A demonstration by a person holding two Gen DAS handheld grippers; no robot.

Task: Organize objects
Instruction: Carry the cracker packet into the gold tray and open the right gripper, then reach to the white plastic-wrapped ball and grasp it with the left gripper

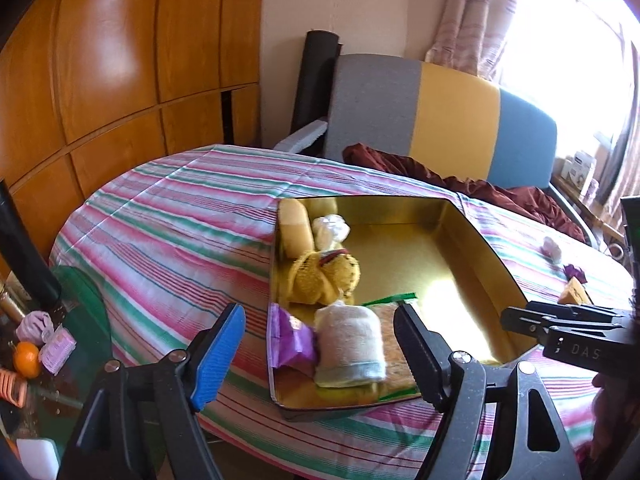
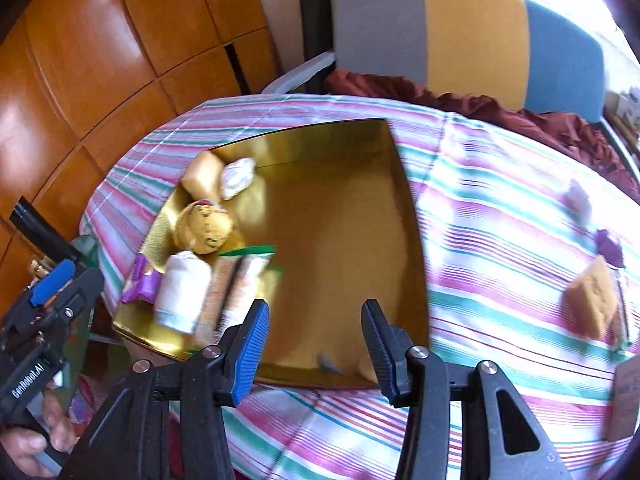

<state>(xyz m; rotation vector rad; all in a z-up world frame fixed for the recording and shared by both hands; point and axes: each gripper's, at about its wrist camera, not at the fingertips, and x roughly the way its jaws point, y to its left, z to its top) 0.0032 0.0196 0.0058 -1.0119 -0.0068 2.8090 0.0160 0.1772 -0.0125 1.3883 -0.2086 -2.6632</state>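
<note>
A gold tin box (image 1: 472, 248) (image 2: 340, 216) lies open on the striped tablecloth. Along its left side lie a tan bun (image 1: 295, 226), a white wad (image 1: 331, 230), a yellow plush toy (image 1: 324, 278) (image 2: 206, 228), a purple packet (image 1: 290, 336), a rolled white cloth (image 1: 350, 344) (image 2: 182, 292) and a patterned packet (image 1: 398, 344). My left gripper (image 1: 320, 356) is open and empty above the box's near left part. My right gripper (image 2: 314, 344) is open and empty above the box's near edge. A tan sponge-like block (image 2: 594, 300), a purple scrap (image 2: 610, 246) and a pale lump (image 2: 578, 200) lie on the cloth at the right.
The table (image 1: 168, 216) has a round edge; a glass side table with an orange (image 1: 27, 358) and clutter stands at its left. A grey, yellow and blue sofa (image 1: 440, 116) with a maroon cloth (image 1: 480, 188) is behind. Wooden cabinets (image 1: 120, 60) are at far left.
</note>
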